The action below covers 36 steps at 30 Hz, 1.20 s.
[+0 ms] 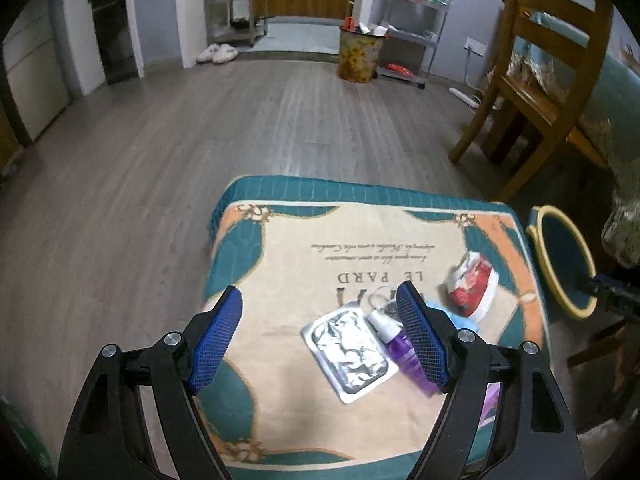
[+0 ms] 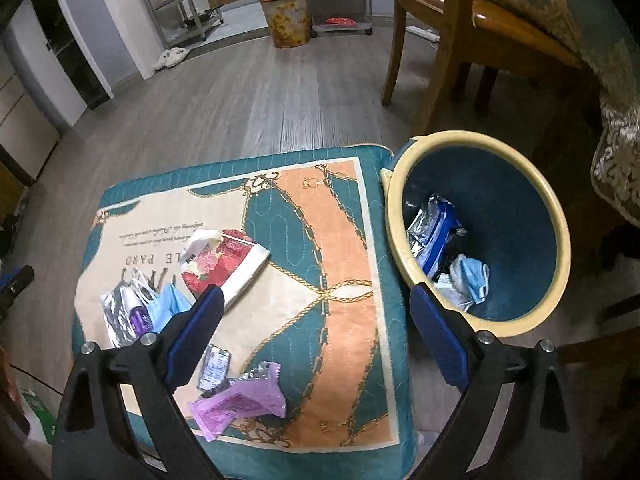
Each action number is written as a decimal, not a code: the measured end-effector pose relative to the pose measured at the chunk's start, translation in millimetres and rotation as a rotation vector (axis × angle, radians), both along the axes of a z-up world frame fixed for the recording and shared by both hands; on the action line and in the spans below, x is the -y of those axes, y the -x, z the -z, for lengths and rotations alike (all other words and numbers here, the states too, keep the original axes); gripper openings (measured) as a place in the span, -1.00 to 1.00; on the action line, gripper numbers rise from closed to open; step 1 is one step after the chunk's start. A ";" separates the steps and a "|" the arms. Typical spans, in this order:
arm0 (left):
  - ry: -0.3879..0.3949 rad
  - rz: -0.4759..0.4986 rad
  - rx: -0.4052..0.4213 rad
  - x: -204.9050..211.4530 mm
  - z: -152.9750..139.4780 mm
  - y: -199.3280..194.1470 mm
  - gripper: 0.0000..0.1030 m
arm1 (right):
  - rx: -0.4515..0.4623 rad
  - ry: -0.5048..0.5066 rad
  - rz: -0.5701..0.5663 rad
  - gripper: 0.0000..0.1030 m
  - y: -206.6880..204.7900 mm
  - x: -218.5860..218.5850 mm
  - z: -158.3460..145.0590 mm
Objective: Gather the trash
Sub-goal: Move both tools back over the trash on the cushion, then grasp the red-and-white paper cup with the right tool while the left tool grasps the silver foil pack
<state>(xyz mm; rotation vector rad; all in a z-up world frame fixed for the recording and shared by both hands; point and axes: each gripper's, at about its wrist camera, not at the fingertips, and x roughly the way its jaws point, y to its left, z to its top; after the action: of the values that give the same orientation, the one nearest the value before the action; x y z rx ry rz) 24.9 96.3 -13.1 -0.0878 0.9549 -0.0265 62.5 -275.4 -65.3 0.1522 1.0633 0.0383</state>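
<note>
Trash lies on a patterned cushion (image 1: 280, 264) (image 2: 344, 240). My left gripper (image 1: 320, 312) is open above a silver foil tray (image 1: 350, 350) and a purple bottle (image 1: 404, 350). A red and white packet (image 1: 472, 284) lies further right; it also shows in the right wrist view (image 2: 224, 268), beside a blue mask (image 2: 166, 308). A purple wrapper (image 2: 240, 400) and a small silver packet (image 2: 216, 366) lie near the cushion's front. My right gripper (image 2: 316, 312) is open and empty, above the cushion's right edge beside the blue bin (image 2: 516, 200), which holds several pieces of trash (image 2: 448, 256).
A wooden chair (image 1: 536, 80) (image 2: 448, 40) stands behind the bin by a cloth-covered table (image 2: 600, 80). A floral waste basket (image 1: 358, 54) and metal shelves (image 1: 420, 20) stand at the far wall. Grey wood floor (image 1: 160, 160) surrounds the cushion.
</note>
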 end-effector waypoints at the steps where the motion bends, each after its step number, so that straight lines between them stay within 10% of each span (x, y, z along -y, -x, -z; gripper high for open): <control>1: -0.003 0.003 0.003 3.1 0.4 0.4 0.55 | 0.001 -0.005 -0.003 0.79 -0.4 -0.8 0.0; 21: -0.111 0.009 -0.238 36.1 93.3 -16.7 0.55 | -0.045 0.070 -0.151 0.79 -53.7 -30.7 51.7; 36: -0.033 -0.033 -0.367 45.8 139.3 -33.7 0.56 | -0.088 0.011 -0.326 0.78 -76.5 -65.3 86.6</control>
<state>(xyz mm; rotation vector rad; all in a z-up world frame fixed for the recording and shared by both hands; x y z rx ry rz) 58.6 50.6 -152.4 -0.0793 1.3197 0.0374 139.0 -210.1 -151.9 -0.0312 1.1679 0.3218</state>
